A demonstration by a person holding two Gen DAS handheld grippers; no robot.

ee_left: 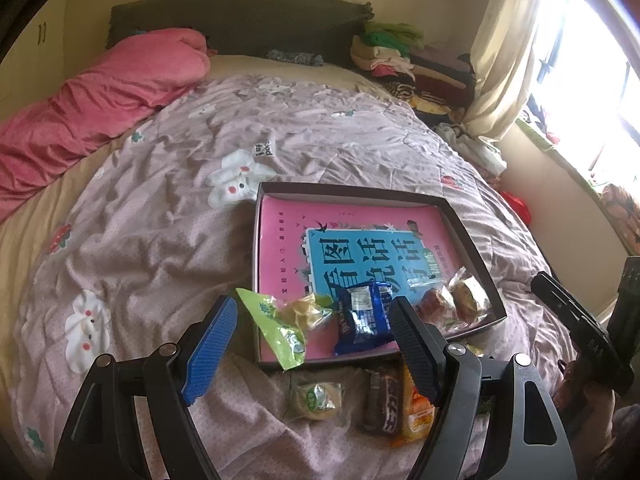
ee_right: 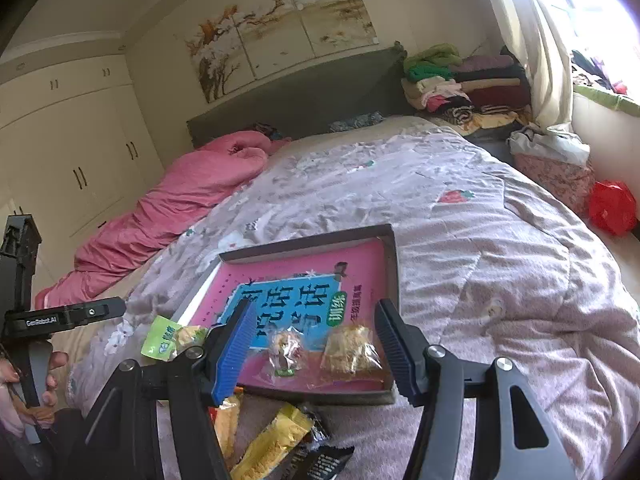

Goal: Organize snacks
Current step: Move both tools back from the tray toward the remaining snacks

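A shallow dark box (ee_left: 468, 236) with a pink and blue book inside lies on the bed. In it are a green packet (ee_left: 280, 326), a blue packet (ee_left: 362, 318) and two clear-wrapped pastries (ee_left: 452, 300). My left gripper (ee_left: 316, 344) is open and empty above the box's near edge. Below it on the quilt lie a round green-wrapped cake (ee_left: 316, 400), a dark bar (ee_left: 382, 404) and an orange packet (ee_left: 418, 416). My right gripper (ee_right: 316, 348) is open and empty over the two pastries (ee_right: 320, 348). A yellow packet (ee_right: 272, 444) and a black packet (ee_right: 324, 460) lie below it.
The box (ee_right: 394, 276) sits on a wrinkled pink-grey quilt (ee_left: 160, 240). A pink duvet (ee_left: 88, 108) lies along the left side. Folded clothes (ee_right: 460, 80) are stacked by the headboard. A red bag (ee_right: 612, 206) sits on the floor at the right.
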